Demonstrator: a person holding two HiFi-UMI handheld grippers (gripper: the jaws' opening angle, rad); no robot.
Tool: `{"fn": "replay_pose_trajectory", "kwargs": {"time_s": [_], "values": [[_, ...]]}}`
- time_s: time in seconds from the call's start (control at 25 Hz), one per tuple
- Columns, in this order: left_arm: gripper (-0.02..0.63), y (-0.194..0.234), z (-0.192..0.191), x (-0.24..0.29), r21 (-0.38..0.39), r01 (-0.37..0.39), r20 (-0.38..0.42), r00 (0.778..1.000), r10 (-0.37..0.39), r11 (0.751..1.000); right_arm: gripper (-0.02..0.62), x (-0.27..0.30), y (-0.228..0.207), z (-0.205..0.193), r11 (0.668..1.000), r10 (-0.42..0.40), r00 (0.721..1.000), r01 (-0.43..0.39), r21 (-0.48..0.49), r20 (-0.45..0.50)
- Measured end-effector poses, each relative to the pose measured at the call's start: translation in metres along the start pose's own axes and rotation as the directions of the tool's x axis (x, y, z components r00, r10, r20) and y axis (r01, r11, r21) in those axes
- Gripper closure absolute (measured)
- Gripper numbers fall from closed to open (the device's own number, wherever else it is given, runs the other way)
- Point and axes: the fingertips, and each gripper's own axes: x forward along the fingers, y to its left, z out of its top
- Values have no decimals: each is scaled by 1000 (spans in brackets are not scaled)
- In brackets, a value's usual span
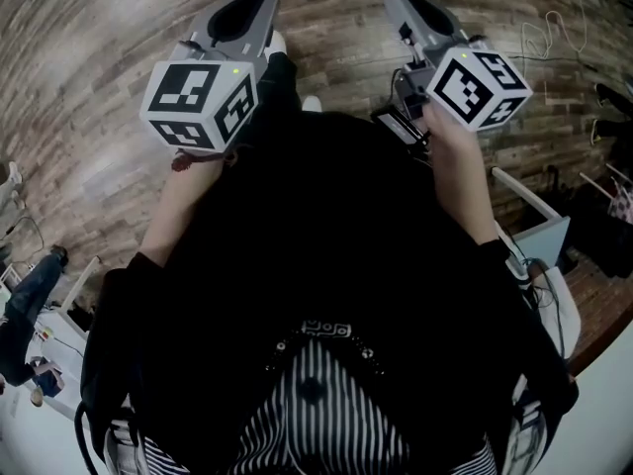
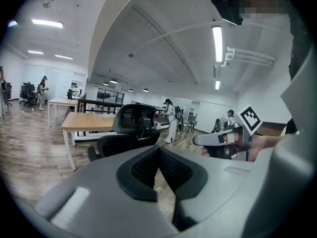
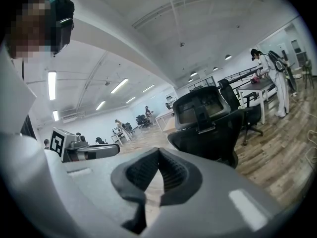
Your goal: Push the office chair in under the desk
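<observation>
Here, both tools are shown shut and empty: the jaws of the left hand-held gripper (image 2: 159, 150) are closed together with nothing between them, and those of the right hand-held gripper (image 3: 159, 151) likewise. The chair (image 2: 132, 128) is seen ahead of both, apart from them and untouched, on the floor (image 2: 29, 157) beside the near corner of a wood-topped worktop (image 2: 86, 120); it is judged not yet to be pushed under.

Several faults may be expected. Closed jaws offer only a narrow point of contact, so a slip off the curved back (image 3: 213, 133) is likely if it is pressed off-centre. An uneven push from the two sides may cause the seat to swivel, so that the chair is driven askew and past the opening. A push placed high, at the headrest (image 3: 200, 105), may tilt that part instead of moving the base. A strike against the worktop's edge or leg is also possible; whether armrests would clear it cannot be told.

The chair is black, with a dark back and a separate headrest on a central stem. Its base is not clearly shown.
</observation>
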Motion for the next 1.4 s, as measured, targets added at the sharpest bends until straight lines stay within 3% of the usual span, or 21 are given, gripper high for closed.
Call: {"fn": "replay_pose_trajectory", "kwargs": {"time_s": [0.36,0.64,0.96,1.4], "values": [[603,78,55,86,22,49,21,999,-50,999,595,89,-42,57,999,-39,999,39,-21,-11],[603,107,77,107,38,70,35,997,-71,997,595,119,-47,87,998,-59,998,60,-36,24],[603,176,111,148,59,109,52,992,-113,992,595,189,-57,127,994,-99,994,101,-36,45],[603,205,123,180,49,143,56,988,-145,989,595,211,-71,152,987,-148,987,152,-47,69]]}}
